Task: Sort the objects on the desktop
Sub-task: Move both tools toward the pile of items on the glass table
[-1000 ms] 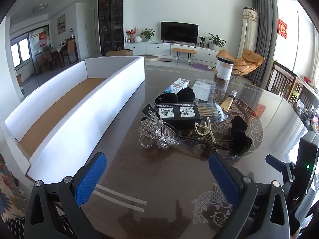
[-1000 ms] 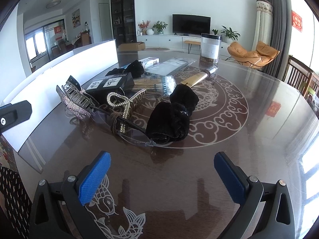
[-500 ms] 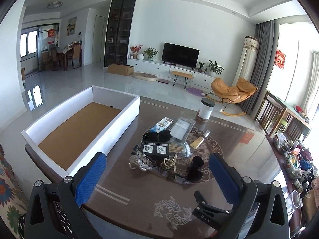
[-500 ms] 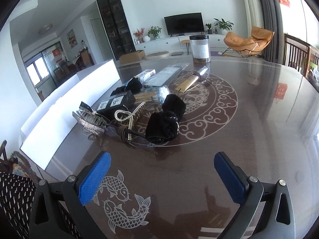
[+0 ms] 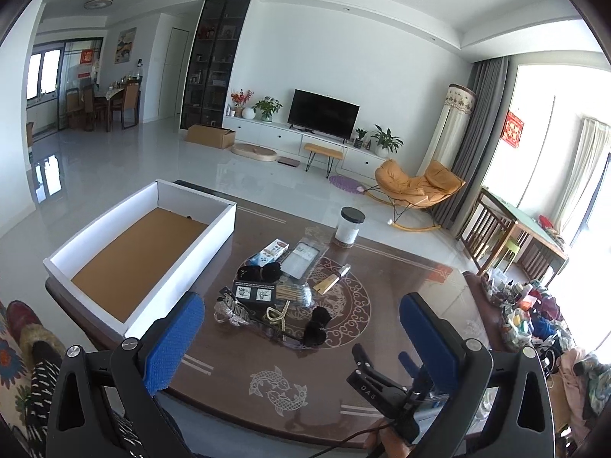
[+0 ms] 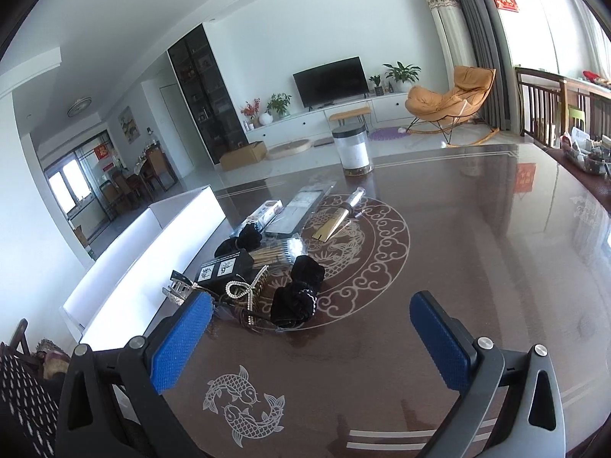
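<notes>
A heap of small things lies mid-table: a black box (image 5: 255, 291) (image 6: 223, 268), a rhinestone hair claw (image 5: 231, 310) (image 6: 179, 289), a pearl clip (image 5: 278, 313) (image 6: 244, 290), black scrunchies (image 5: 317, 326) (image 6: 299, 292), a bundle of sticks (image 5: 296, 292) and a gold comb (image 6: 336, 221). An open white box with a brown floor (image 5: 137, 259) stands to the left. My left gripper (image 5: 305, 339) hangs open high above the table's near edge. My right gripper (image 6: 313, 339) is open too, low over the near table, short of the heap. Both hold nothing.
A clear canister with a black lid (image 5: 349, 227) (image 6: 353, 149) stands at the far table edge. The dark glossy table (image 6: 477, 248) stretches right. In the left wrist view the right gripper's body (image 5: 385, 389) sits below. Clutter (image 5: 534, 313) fills a side table at right.
Both grippers have risen and drawn back from the heap, the left one far higher. The objects have not moved, and both grippers stay open.
</notes>
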